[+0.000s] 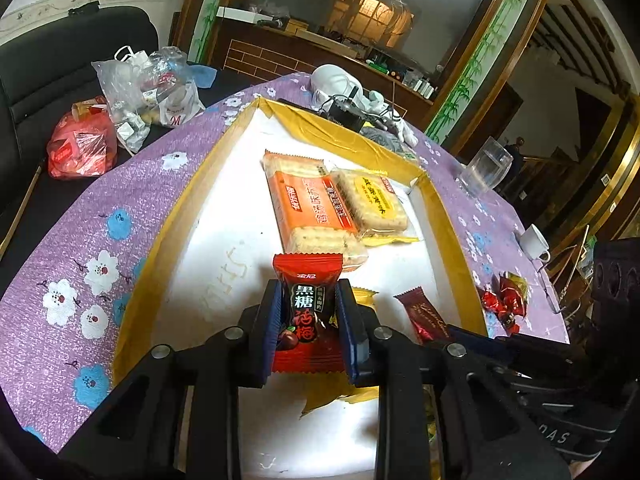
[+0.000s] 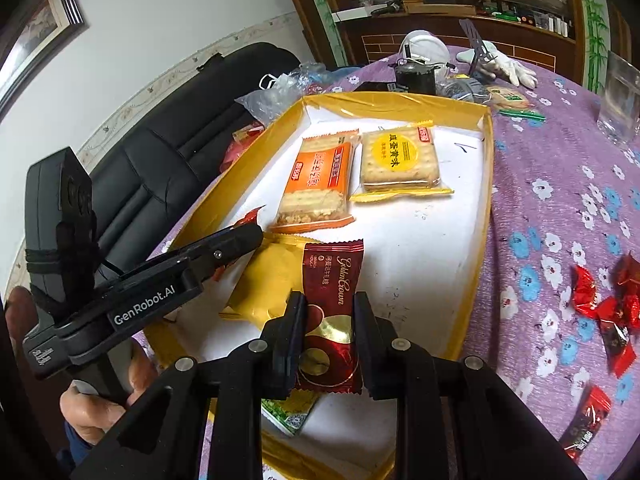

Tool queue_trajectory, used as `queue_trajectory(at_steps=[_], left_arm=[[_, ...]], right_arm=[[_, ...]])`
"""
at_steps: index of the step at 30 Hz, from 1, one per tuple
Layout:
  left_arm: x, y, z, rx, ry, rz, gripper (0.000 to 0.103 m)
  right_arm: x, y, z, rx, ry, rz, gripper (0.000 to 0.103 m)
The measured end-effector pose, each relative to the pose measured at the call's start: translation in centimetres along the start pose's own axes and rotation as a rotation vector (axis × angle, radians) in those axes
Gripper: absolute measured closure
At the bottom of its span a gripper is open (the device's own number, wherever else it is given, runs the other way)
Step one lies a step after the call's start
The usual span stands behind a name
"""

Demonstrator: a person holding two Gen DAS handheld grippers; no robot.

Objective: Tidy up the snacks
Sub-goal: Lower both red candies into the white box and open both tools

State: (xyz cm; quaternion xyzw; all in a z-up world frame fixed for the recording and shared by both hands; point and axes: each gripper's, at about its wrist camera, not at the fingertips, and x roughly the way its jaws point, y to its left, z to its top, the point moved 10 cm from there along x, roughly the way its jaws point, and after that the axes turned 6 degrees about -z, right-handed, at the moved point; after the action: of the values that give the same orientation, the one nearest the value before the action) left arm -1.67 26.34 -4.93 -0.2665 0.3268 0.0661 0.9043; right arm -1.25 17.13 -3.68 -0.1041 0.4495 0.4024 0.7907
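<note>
Purple floral tablecloth (image 1: 152,184), yellow-rimmed white tray (image 1: 452,216) with 2 cracker packs, left gripper (image 1: 308,316) clamping red plum candy (image 1: 306,304), right gripper (image 2: 328,332) clamping maroon Golden Crown candy (image 2: 332,304).

Two biscuit packs in tray: one orange (image 2: 316,178), one yellow-labelled (image 2: 401,160). One yellow pouch (image 2: 266,280). One green-printed packet (image 2: 288,410), partly hidden. Two long candies held: one red-black (image 1: 307,312), one maroon (image 2: 332,312). One yellow-edged tray (image 2: 486,200). Loose red candies (image 2: 608,304) on counter (image 2: 560,208): several, exact count unclear. One glass (image 1: 486,166). One white cup (image 1: 535,242).
</note>
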Motion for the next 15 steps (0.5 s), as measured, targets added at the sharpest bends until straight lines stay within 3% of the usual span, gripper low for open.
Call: queue_trajectory(at_steps=[15], left_arm=[[0.7, -0.1, -0.5, 0.028, 0.028, 0.028, 0.079]], right_arm=[[1.2, 0.0, -0.5, -0.041, -0.022, -0.066, 0.077]])
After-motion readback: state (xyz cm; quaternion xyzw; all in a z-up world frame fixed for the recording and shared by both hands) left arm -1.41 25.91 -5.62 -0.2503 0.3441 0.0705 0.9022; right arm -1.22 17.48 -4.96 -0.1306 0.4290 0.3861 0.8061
